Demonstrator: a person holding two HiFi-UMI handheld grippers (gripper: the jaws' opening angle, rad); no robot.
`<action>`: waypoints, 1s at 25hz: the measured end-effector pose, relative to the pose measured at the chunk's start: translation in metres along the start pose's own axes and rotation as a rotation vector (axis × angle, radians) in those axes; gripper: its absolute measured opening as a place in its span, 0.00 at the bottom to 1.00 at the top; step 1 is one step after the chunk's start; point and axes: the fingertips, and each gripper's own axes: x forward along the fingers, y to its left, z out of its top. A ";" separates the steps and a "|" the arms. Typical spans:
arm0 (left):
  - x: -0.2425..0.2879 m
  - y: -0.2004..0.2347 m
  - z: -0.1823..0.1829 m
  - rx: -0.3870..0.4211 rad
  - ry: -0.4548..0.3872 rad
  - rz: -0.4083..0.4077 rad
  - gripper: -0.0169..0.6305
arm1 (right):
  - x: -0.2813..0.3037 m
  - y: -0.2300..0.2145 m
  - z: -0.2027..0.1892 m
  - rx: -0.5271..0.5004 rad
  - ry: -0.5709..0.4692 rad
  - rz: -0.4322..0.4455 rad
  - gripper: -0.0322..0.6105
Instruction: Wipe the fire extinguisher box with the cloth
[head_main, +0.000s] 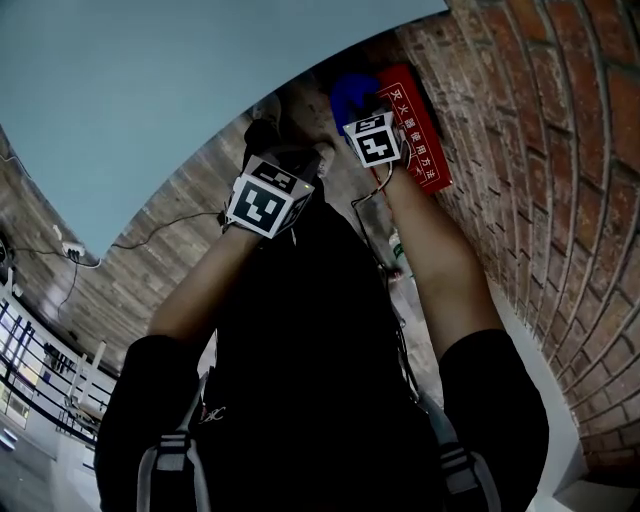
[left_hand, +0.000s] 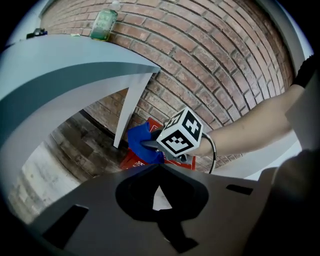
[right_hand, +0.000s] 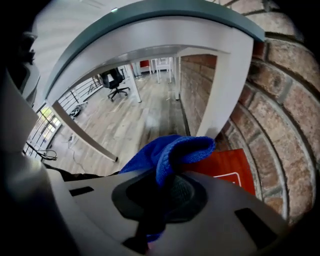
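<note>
A red fire extinguisher box (head_main: 418, 128) stands on the floor against the brick wall, under the edge of a table. My right gripper (head_main: 352, 110) is shut on a blue cloth (head_main: 348, 92), which is held at the box's near end. In the right gripper view the cloth (right_hand: 172, 150) bulges out of the jaws (right_hand: 167, 185) just above the box's red top (right_hand: 227, 167). The left gripper view shows the cloth (left_hand: 140, 140) over the box (left_hand: 131, 161). My left gripper (head_main: 300, 165) hovers beside the right one, shut and holding nothing (left_hand: 159, 167).
A pale teal table (head_main: 150, 100) overhangs the box, and its white leg (right_hand: 220, 90) stands right by it. The brick wall (head_main: 540, 150) runs along the right. A green bottle (left_hand: 104, 24) stands on the tabletop. Cables (head_main: 70, 255) lie on the wooden floor; an office chair (right_hand: 116, 80) is far off.
</note>
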 end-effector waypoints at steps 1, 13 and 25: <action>-0.002 0.001 -0.002 -0.011 -0.004 0.003 0.02 | 0.001 0.011 0.000 -0.029 0.000 0.012 0.11; -0.002 0.009 -0.016 -0.063 0.001 -0.002 0.02 | 0.006 -0.011 0.000 -0.085 0.024 -0.011 0.11; 0.010 0.015 0.001 -0.042 0.029 -0.016 0.02 | -0.020 -0.127 -0.017 0.279 -0.023 -0.218 0.11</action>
